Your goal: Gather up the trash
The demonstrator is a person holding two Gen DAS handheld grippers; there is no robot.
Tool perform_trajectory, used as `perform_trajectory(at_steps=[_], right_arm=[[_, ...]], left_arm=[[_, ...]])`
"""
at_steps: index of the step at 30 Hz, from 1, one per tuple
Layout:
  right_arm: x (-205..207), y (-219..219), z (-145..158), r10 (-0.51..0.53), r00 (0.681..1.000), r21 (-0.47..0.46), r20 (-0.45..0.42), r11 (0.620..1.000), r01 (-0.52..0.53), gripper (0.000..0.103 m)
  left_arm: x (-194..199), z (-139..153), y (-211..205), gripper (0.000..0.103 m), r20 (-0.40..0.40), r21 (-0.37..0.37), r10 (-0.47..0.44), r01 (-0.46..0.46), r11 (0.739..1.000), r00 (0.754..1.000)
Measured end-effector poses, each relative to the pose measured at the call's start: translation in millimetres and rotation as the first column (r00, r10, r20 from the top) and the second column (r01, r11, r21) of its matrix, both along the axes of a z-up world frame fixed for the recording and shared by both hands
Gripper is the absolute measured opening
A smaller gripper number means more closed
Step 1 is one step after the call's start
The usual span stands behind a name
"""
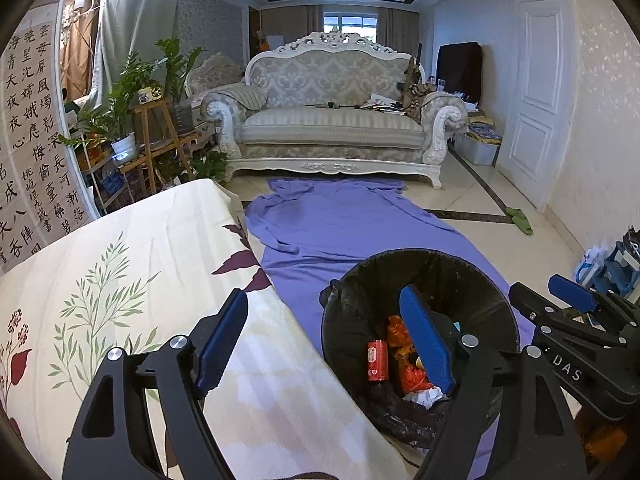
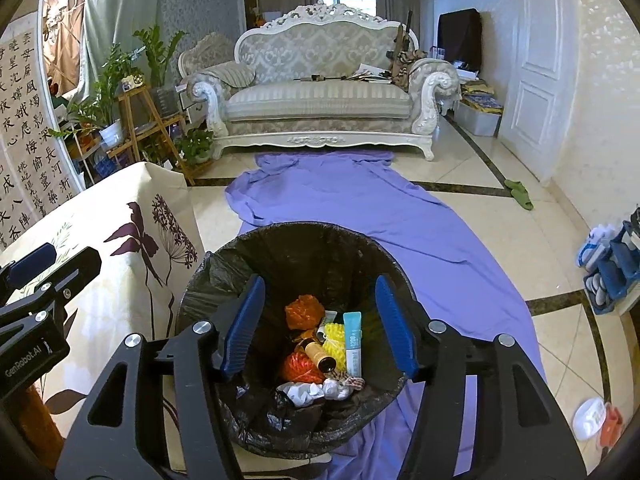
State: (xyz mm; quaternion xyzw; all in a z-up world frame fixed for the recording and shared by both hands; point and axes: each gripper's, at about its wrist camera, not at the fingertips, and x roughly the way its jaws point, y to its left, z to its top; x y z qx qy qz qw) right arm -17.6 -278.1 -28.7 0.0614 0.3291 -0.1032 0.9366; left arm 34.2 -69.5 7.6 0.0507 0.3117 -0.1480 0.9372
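Beside the bin, on its left, stands the flower-print table. The left gripper hangs spread and empty over the bin's left rim. The right gripper, jaws parted and empty, hovers above the bin, where a red can, a pale tube and what looks like crumpled tissue lie.

Bin mouth open — table edge alongside

Each gripper has black angular arms, silver round screws, ribbed blue pads and white lettering.
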Motion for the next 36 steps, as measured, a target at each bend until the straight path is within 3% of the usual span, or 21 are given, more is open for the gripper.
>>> perform_trajectory(at_steps=[36], right_arm=[[-9.2, 3.5, 5.1, -0.002, 1.0, -0.006, 0.012, 1.0, 0.003, 0.058]], left_arm=[[-4.1, 6.6, 5.4, 0.077, 0.007, -0.01, 0.001, -0.001, 1.0, 1.0]])
